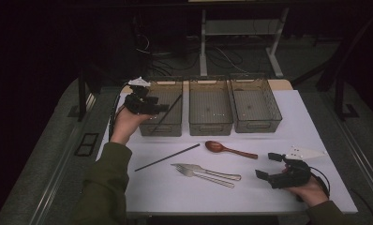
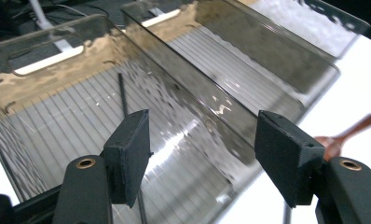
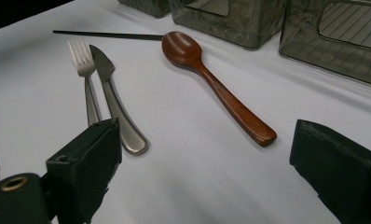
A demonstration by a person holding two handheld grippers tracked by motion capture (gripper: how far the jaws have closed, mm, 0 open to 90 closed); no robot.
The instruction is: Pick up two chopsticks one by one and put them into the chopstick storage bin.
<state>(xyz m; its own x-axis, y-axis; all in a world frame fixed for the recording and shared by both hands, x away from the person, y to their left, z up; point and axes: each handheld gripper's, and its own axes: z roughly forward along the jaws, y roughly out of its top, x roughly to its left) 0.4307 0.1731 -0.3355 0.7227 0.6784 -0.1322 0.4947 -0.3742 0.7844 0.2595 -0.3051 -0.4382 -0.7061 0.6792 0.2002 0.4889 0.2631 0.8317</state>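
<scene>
My left gripper hovers over the left clear bin, open, with nothing between its pads. A black chopstick leans inside that bin; in the left gripper view the same chopstick lies on the ribbed bin floor below the jaws. A second black chopstick lies on the white table. To its right lie a wooden spoon, a metal knife and a fork. My right gripper rests open at the front right, jaws towards the spoon handle.
A middle bin and a right bin stand in a row with the left one at the table's back. The table edge runs close in front of the cutlery. Dark floor and table legs lie beyond.
</scene>
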